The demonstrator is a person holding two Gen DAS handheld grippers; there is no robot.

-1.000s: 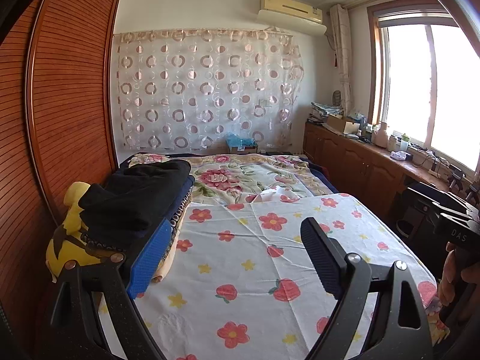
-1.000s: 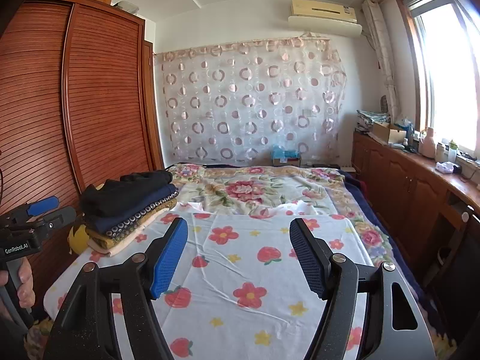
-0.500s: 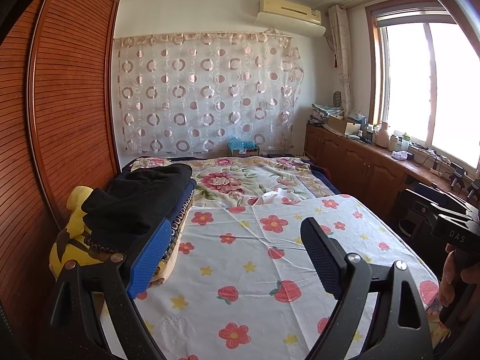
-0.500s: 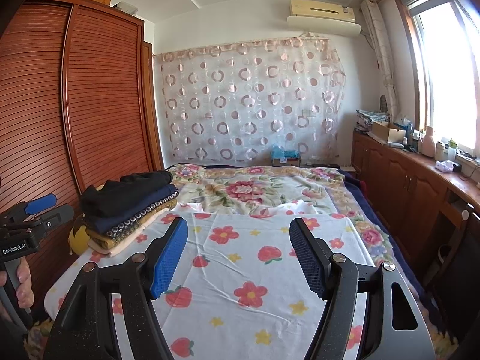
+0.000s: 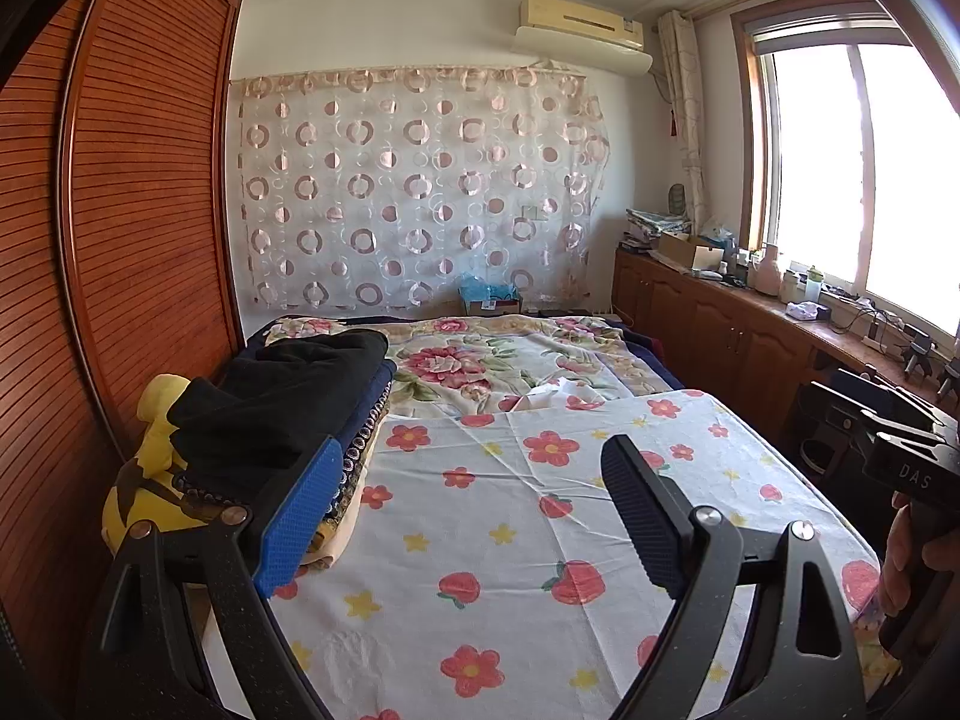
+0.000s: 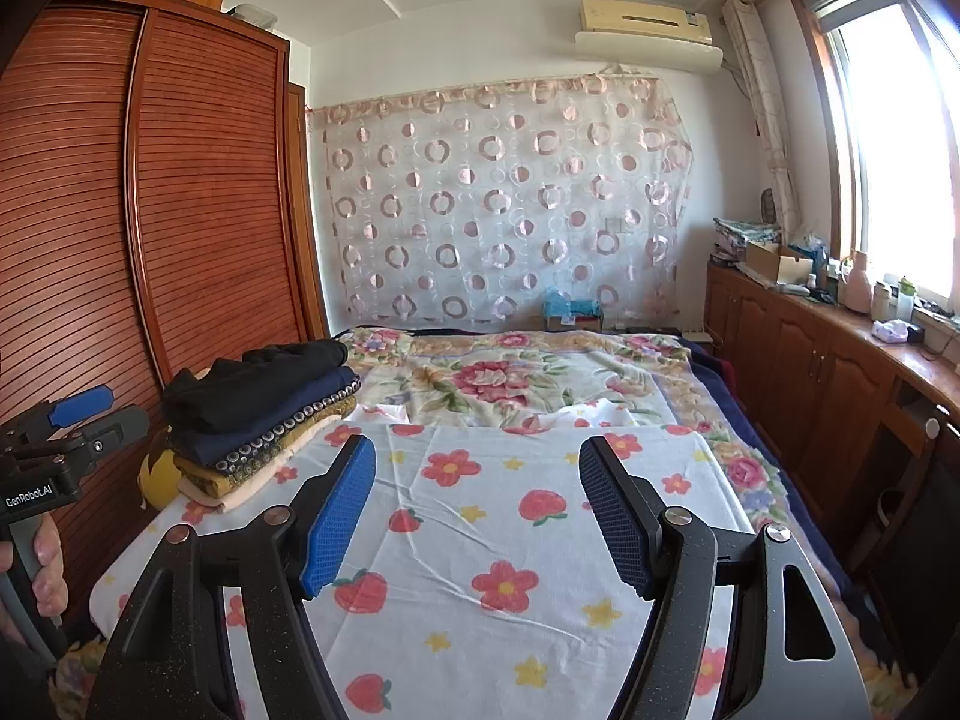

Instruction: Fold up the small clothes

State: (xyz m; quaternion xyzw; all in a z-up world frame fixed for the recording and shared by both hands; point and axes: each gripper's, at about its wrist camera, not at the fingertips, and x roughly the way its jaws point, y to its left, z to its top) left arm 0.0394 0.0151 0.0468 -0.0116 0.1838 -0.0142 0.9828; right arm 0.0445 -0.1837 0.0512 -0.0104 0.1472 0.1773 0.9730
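Both the left gripper and right gripper hang wide apart, empty — over the flowered sheet (folded clothes stack alongside).

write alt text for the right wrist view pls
Open tongs with blue pads hover, holding nothing, over a white floral sheet spread on a bed. A stack of folded clothes sits at the bed's left edge beside a wooden wardrobe; a window is at right.
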